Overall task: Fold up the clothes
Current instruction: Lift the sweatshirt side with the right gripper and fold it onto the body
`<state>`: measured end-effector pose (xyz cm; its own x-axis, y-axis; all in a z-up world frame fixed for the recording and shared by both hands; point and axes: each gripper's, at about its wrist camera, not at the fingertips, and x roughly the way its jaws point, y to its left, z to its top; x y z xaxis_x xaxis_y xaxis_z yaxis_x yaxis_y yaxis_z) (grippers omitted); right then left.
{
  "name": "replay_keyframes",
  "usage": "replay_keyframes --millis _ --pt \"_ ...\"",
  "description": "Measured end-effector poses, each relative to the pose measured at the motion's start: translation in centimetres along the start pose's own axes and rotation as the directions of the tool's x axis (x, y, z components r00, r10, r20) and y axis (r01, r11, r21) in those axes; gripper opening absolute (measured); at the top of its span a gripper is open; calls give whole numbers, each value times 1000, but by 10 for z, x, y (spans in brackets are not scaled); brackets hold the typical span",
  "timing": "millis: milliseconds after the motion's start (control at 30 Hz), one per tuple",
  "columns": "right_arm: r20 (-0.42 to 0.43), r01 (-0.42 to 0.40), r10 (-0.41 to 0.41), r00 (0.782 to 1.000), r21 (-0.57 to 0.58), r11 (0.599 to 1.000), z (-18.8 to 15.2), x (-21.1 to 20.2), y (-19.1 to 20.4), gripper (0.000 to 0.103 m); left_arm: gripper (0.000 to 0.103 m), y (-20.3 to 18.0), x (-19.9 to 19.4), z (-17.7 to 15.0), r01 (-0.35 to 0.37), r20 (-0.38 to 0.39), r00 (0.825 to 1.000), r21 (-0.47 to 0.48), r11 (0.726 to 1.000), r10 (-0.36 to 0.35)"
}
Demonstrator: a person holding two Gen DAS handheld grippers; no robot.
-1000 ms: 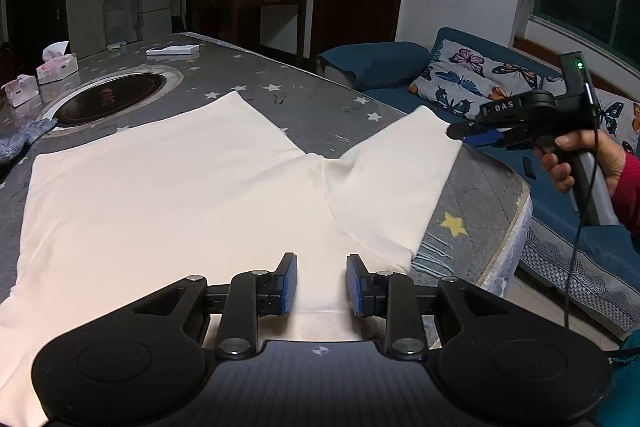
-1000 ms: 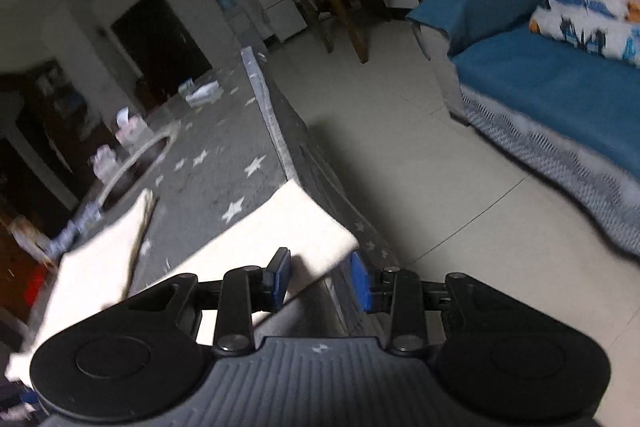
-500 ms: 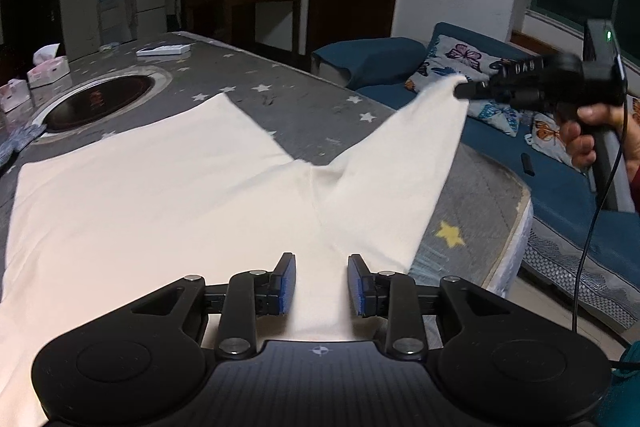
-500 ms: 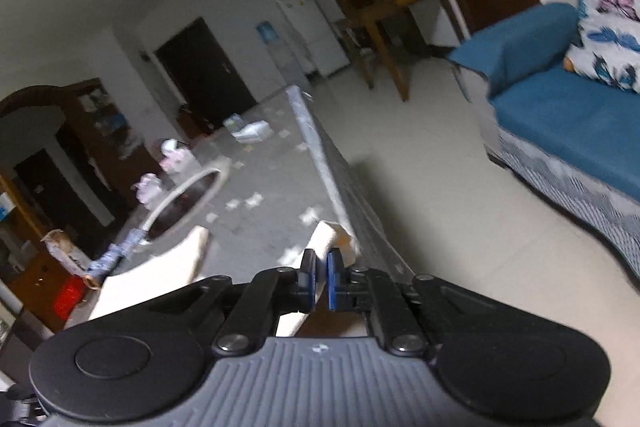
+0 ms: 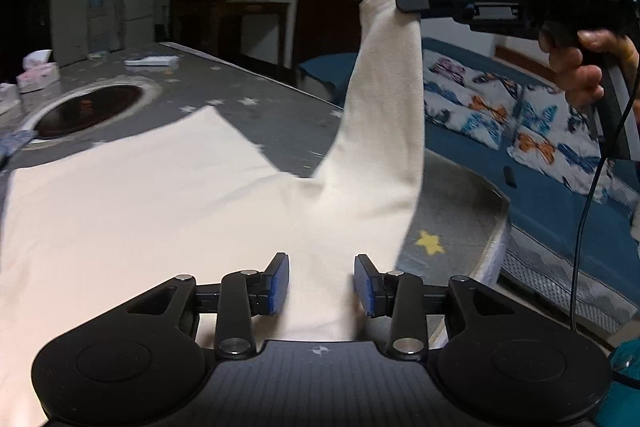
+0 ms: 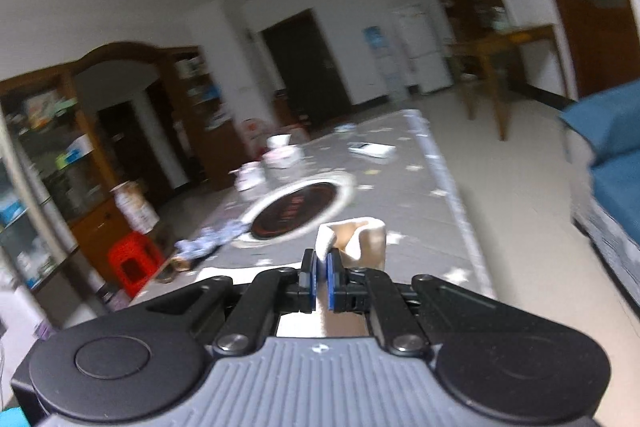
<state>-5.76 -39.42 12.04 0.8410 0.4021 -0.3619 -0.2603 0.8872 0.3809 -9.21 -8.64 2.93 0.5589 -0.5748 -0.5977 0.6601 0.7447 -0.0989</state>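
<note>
The right gripper (image 5: 404,1), whose fingers stood apart at the sleeve's (image 5: 384,115) end a second ago, is now clamped on it and has risen to the upper right of the frame. The sleeve, flat on the surface (image 5: 452,195) before, now hangs stretched up from the shirt (image 5: 160,195). The left gripper's (image 5: 322,281) jaws are opening wider over the fabric.

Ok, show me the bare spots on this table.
Bare table lies between the cream garment, the dark round inset and the far edge; also the corner by the yellow star. Tissue boxes crowd the far left.
</note>
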Motion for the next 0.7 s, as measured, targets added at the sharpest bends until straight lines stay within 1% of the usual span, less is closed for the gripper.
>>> replay_keyframes --millis 167,333,467,600,700 --pt "-53 -119 114 992 -106 987 10 34 57 4 42 27 -36 -14 -91 38 995 -68 994 93" --pt "-134 -226 204 970 -175 958 3 77 108 4 42 54 -66 -33 -177 53 981 -168 970 188" --pt "-229 -301 252 940 -212 930 -15 108 145 4 43 69 -80 -44 -209 49 973 -235 949 226" --pt "-335 -370 283 899 -233 899 -40 133 174 4 43 77 -86 -53 -227 46 968 -262 938 247" --pt "-399 -403 289 871 -241 883 -55 148 187 5 43 81 -87 -54 -235 45 966 -273 933 256"
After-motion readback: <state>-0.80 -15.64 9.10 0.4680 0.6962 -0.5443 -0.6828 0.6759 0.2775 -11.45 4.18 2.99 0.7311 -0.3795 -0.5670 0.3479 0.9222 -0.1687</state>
